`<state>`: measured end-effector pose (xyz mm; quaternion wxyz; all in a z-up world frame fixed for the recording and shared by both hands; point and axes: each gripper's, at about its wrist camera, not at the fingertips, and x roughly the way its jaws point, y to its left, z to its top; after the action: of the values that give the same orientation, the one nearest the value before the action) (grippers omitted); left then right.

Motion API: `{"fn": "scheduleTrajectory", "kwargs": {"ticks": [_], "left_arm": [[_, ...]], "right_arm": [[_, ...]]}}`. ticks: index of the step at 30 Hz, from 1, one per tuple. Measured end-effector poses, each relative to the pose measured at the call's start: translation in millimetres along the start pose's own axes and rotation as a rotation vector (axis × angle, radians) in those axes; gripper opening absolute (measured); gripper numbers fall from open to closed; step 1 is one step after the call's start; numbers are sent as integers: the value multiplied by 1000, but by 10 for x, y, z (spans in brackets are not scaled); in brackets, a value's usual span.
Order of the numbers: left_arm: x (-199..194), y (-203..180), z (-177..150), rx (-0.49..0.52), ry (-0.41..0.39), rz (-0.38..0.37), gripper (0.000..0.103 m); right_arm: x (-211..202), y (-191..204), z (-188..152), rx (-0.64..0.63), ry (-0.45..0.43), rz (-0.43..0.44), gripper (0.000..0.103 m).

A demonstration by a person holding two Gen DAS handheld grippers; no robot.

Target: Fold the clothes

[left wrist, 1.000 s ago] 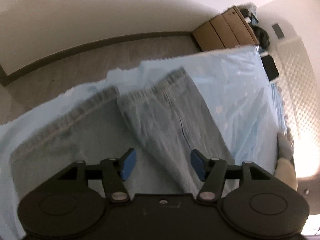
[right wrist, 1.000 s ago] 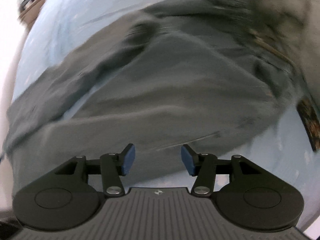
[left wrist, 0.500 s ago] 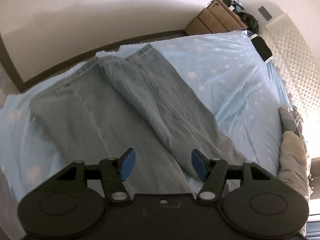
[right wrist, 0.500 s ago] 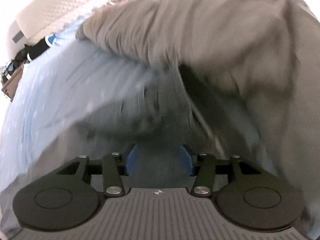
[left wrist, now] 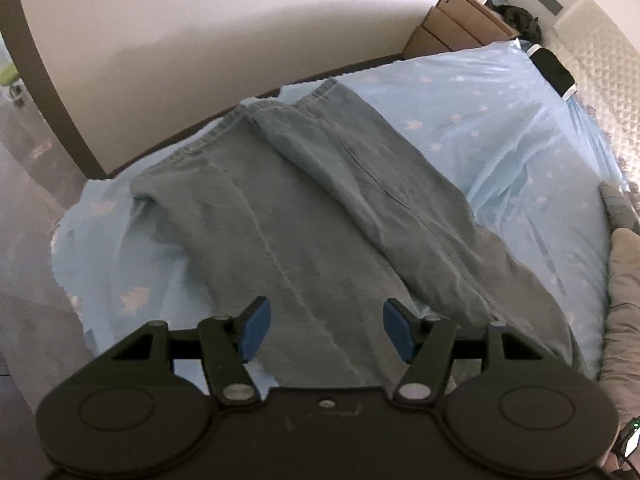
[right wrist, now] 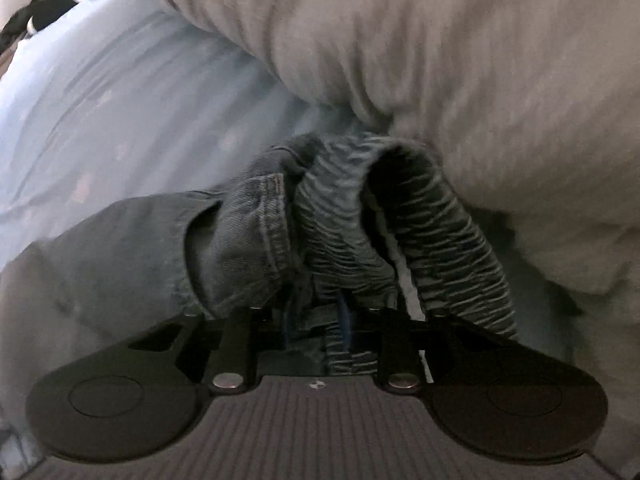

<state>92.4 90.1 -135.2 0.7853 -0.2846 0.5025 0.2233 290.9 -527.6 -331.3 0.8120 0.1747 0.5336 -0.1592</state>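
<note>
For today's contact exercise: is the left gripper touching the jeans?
Apart. The left wrist view shows the left gripper open above the jeans, nothing between its fingers.

White wall [left wrist: 200,20], dark baseboard [left wrist: 160,152], wooden dresser [left wrist: 452,28].

Jeans [left wrist: 320,208] on bed [left wrist: 500,128]

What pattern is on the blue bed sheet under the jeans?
Little pale stars scattered over the light blue bed sheet, under the faded denim jeans; clearest in the left wrist view.
</note>
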Motion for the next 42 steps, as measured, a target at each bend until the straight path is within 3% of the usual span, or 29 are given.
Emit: {"fn": "scheduleTrajectory", "kwargs": {"ticks": [5,10,17,21,24,30,32,37,41,42], "left_arm": [[-4,43,-11,-82,-11,0,61],[17,46,-18,-137,-7,-16,63],[213,126,-12,-255,17,-22,67],[326,169,-24,-325,46,-13,68],[399,232,-41,-375,63,-12,71],[601,469,-97,-448,108,19,74],[685,571,-112,-466,120,31,77],[972,907,-45,-555,128,47,79],[1213,1133,-37,-626,109,40,79],[1274,1177,-41,-637,108,38,79]], "right_arm": [[-36,-4,9,-26,-1,23,23],[-437,-126,-156,-8,-61,118,31],[-1246,-463,-747,-71,-168,206,36],[-1535,-720,-1161,-43,-153,203,41],[-1456,-867,-1341,-2,-117,183,41],[-1417,-1227,-1769,246,-20,139,43],[-1400,-1350,-1897,361,4,125,53],[-1248,-1537,-2147,608,60,95,63],[-1197,-1584,-2293,720,62,105,81],[-1189,-1593,-2334,747,57,111,82]]}}
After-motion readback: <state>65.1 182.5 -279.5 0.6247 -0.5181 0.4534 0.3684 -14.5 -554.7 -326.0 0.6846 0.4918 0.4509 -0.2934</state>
